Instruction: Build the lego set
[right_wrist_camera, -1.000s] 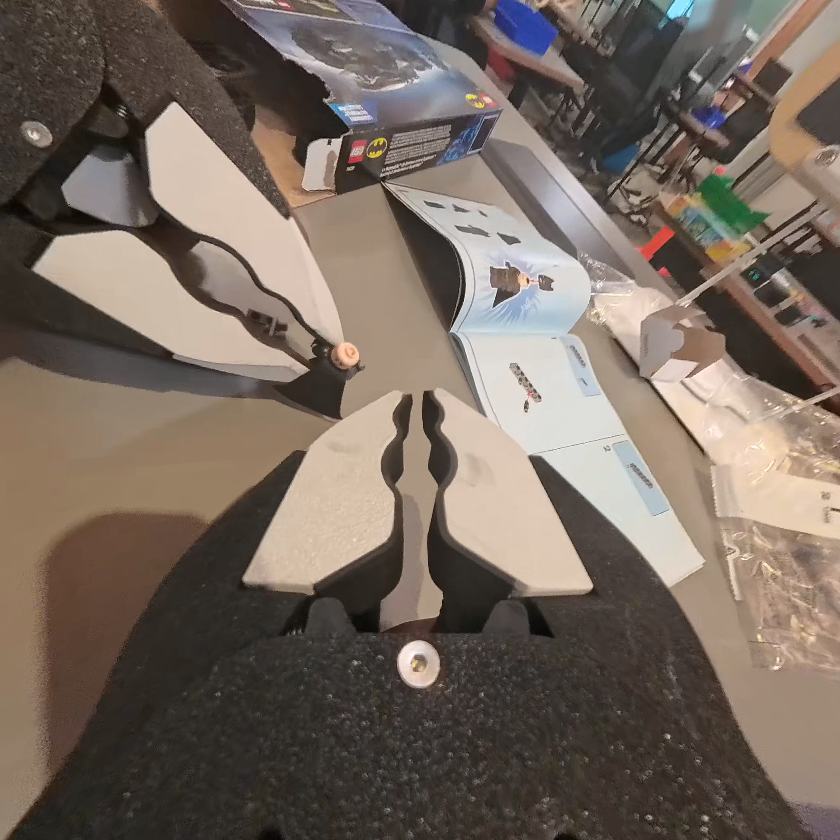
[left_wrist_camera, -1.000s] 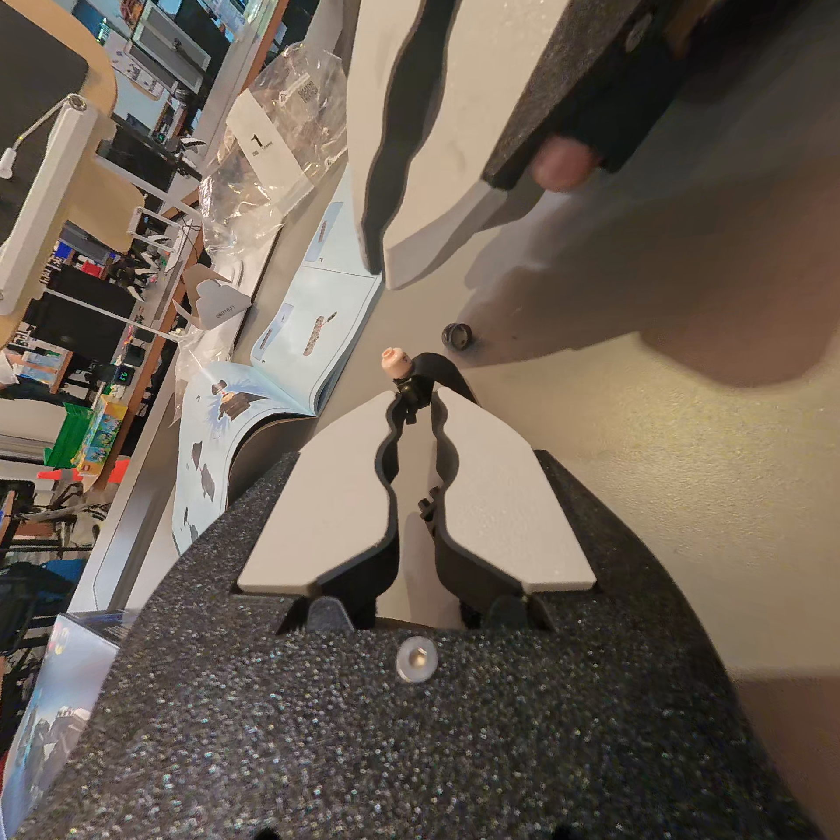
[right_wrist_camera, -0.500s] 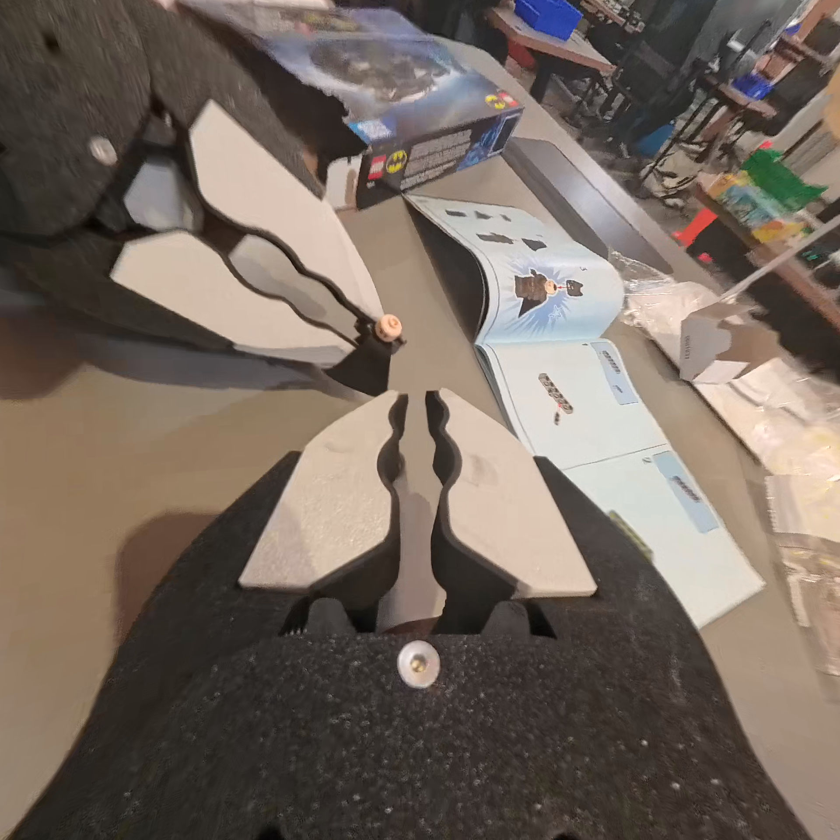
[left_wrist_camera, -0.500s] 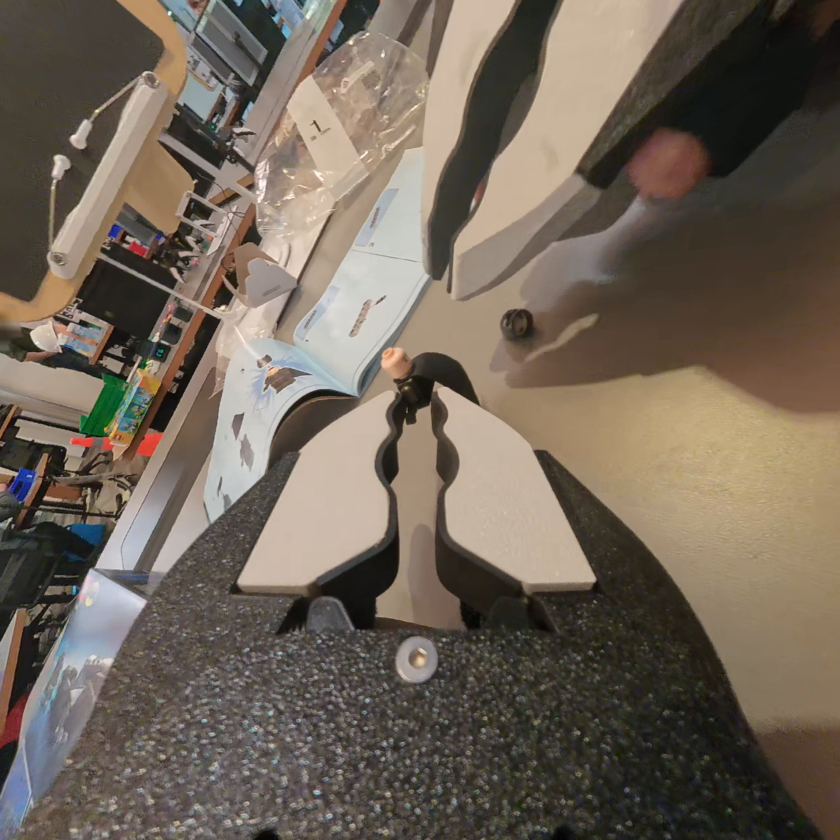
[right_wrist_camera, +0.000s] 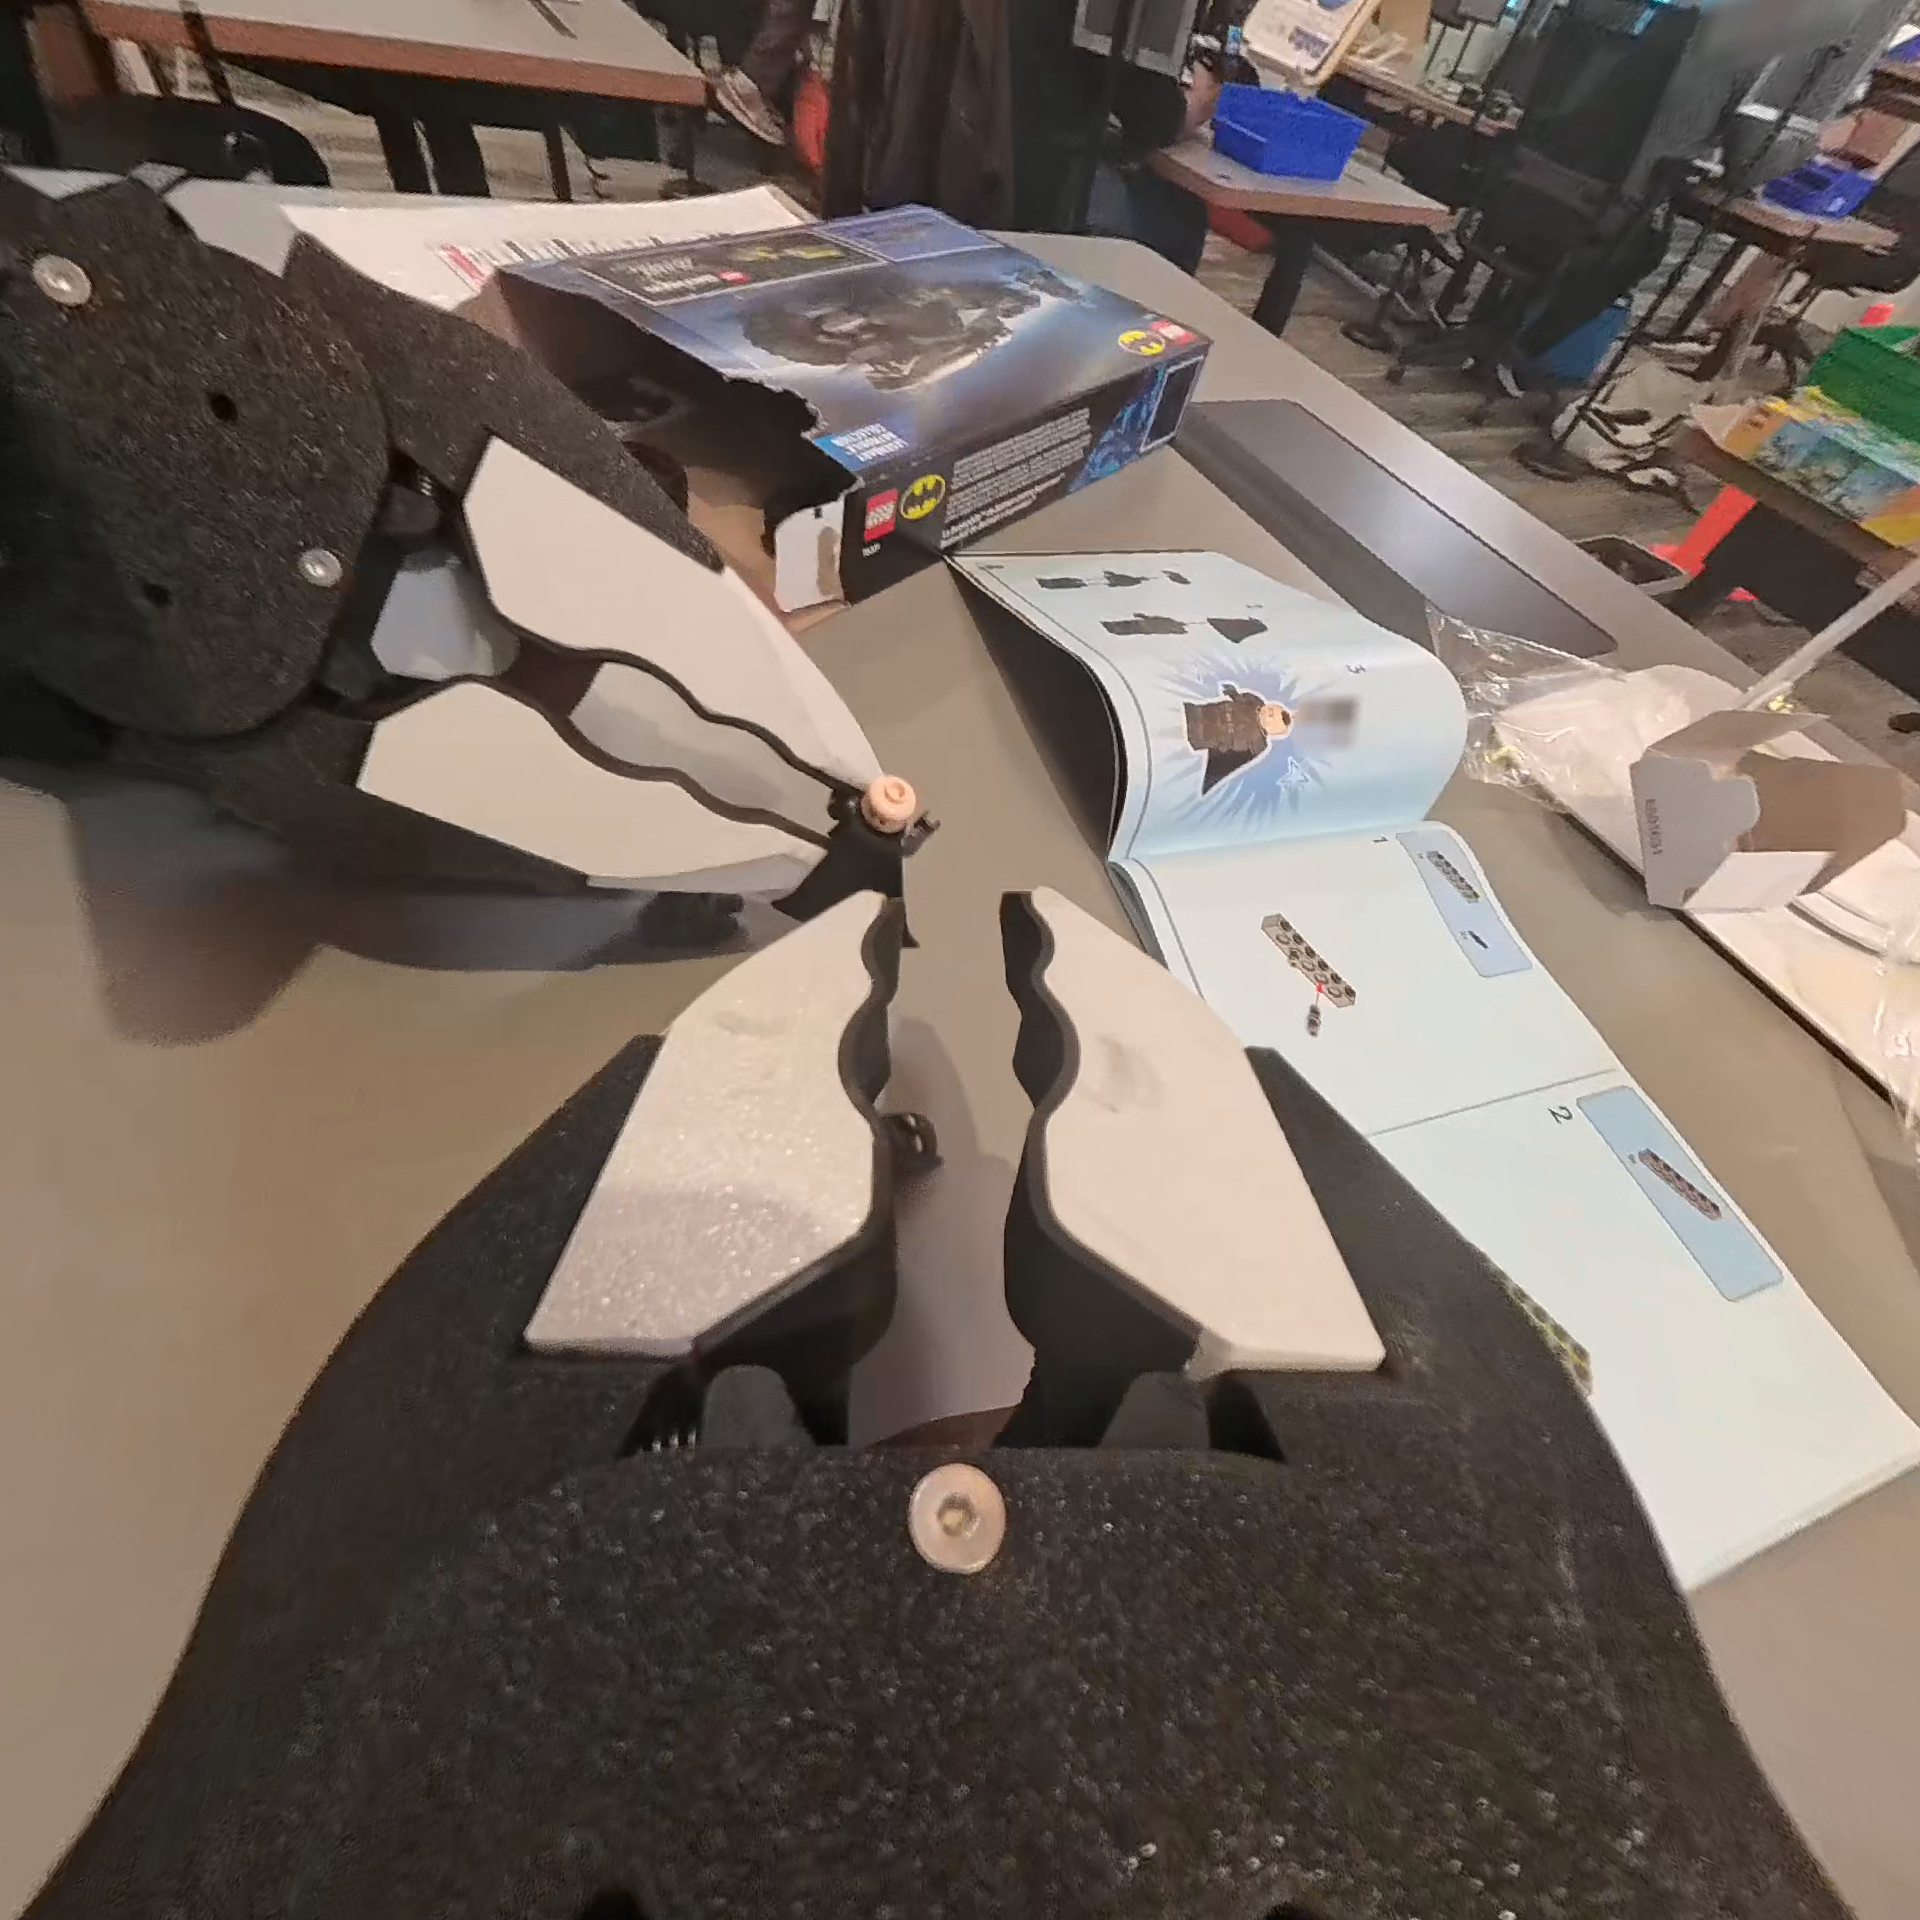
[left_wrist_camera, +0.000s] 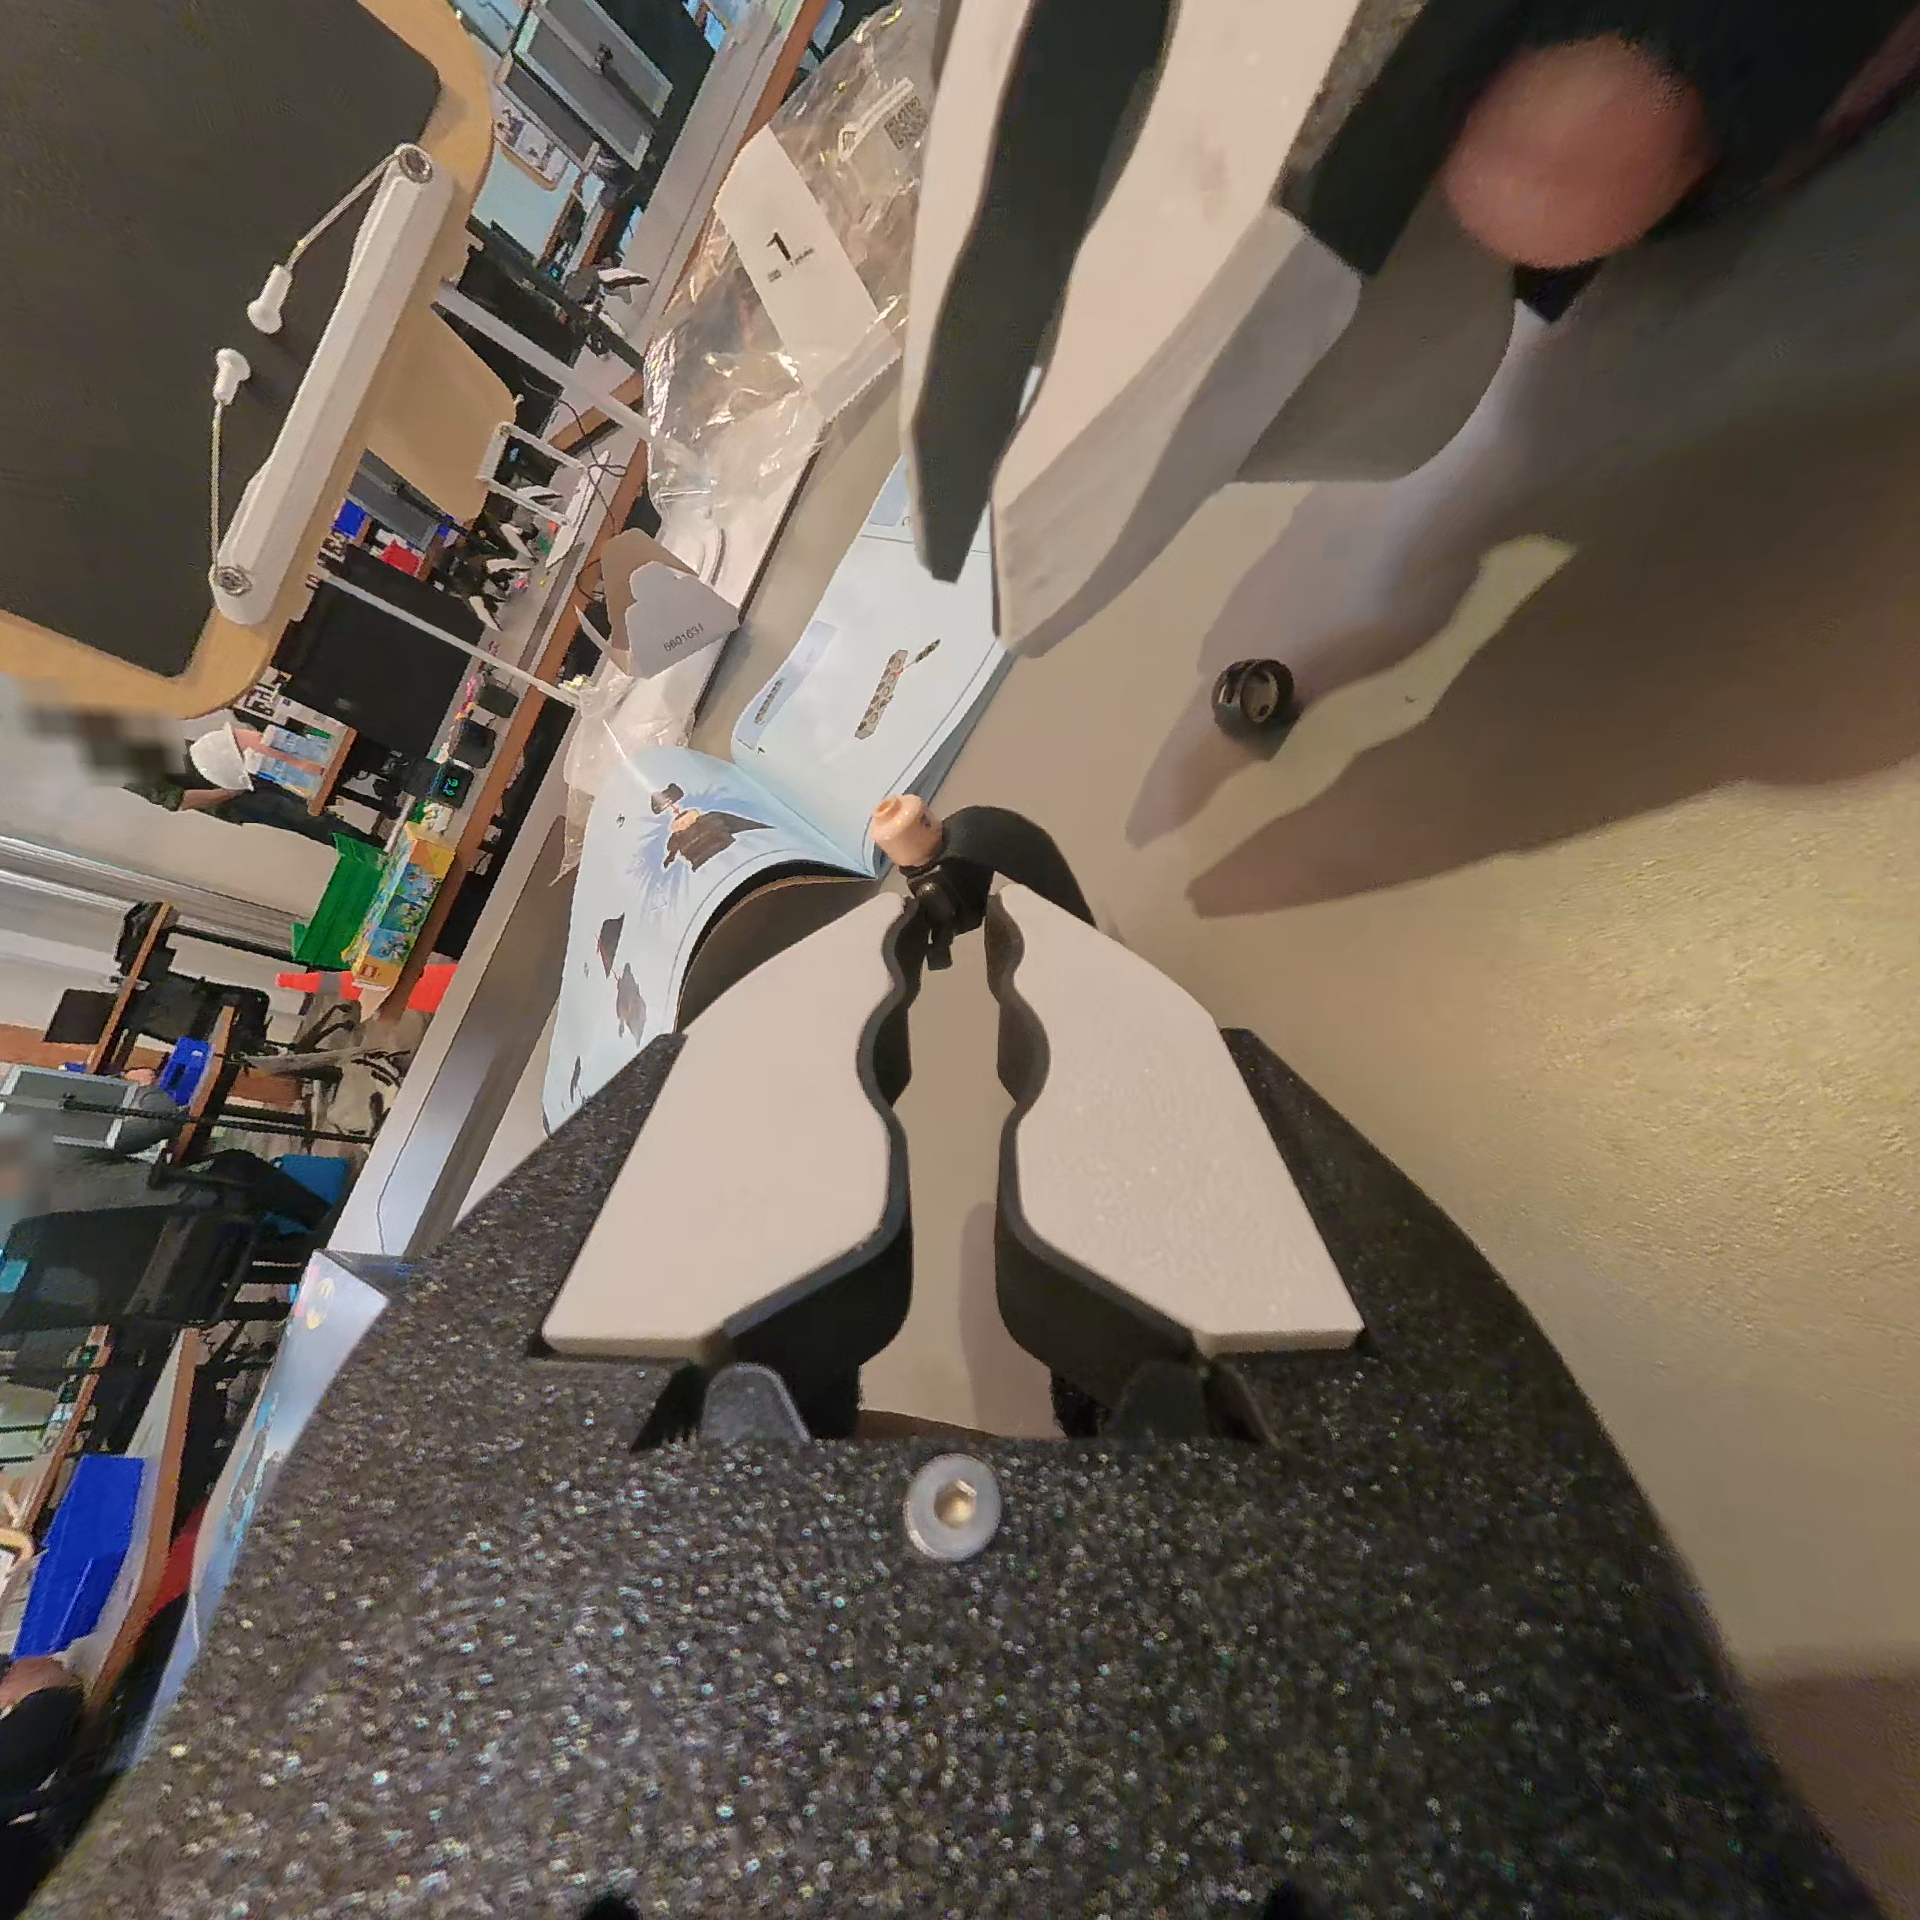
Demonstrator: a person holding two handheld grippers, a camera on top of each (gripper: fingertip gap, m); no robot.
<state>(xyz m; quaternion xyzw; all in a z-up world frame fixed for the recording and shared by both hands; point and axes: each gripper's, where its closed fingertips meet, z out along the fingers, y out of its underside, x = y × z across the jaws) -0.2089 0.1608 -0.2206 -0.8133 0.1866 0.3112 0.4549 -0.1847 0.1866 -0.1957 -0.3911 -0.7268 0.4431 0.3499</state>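
Note:
My left gripper (left_wrist_camera: pixel 951 914) is shut on a small toy figure (left_wrist_camera: pixel 935 883) with a black body, a black cape and a tan head that sticks out past the fingertips. The right wrist view shows the same figure (right_wrist_camera: pixel 883 826) pinched at the left gripper's (right_wrist_camera: pixel 847 821) tips. My right gripper (right_wrist_camera: pixel 945 920) is open with nothing between its pads, just right of the figure. It hangs over the grey table (left_wrist_camera: pixel 1558 1143) in the left wrist view (left_wrist_camera: pixel 982 592). A small round black piece (left_wrist_camera: pixel 1254 698) lies on the table beneath it and shows between my right fingers (right_wrist_camera: pixel 912 1135).
An open light-blue instruction booklet (right_wrist_camera: pixel 1351 935) lies to the right. A torn dark toy box (right_wrist_camera: pixel 935 364) sits behind it. A small grey cardboard box (right_wrist_camera: pixel 1756 821) and clear plastic bags (left_wrist_camera: pixel 769 353) lie at the table's far side. The left gripper's tips are roughly 5 cm from the right gripper's. The small round black piece (left_wrist_camera: pixel 1254 698) is about equally far from each gripper, around 6 cm.
My right gripper's jaws have opened from nearly shut, on nothing. It has shifted closer over the small black piece. The left gripper keeps its hold on the figure.

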